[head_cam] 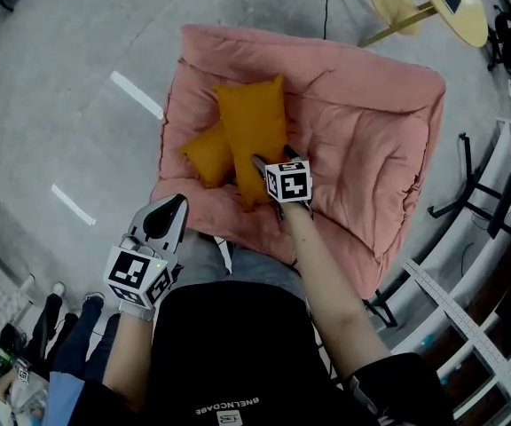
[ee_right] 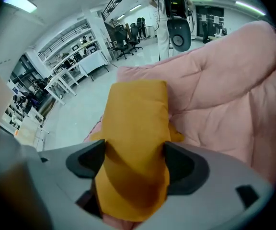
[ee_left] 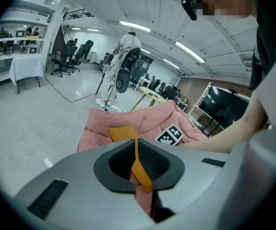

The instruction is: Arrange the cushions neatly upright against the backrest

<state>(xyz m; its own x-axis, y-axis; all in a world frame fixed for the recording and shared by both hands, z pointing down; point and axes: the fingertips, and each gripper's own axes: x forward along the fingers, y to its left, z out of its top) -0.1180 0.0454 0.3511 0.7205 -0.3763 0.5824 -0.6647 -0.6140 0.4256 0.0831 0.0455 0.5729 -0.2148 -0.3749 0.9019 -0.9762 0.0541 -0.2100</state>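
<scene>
Lying on the pink quilted chair [head_cam: 371,140] in the head view, a long orange cushion [head_cam: 251,122] overlaps a smaller orange cushion [head_cam: 208,155], with a wooden table [head_cam: 458,7] beyond. Left gripper view: the left gripper [ee_left: 137,164] has its jaws pressed together, empty. Right gripper view: the right gripper [ee_right: 134,159] is spread wide around the long cushion's near end.

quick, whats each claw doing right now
left claw: closed, holding nothing
right claw: open wide around the end of the orange cushion, not clamped on it
</scene>
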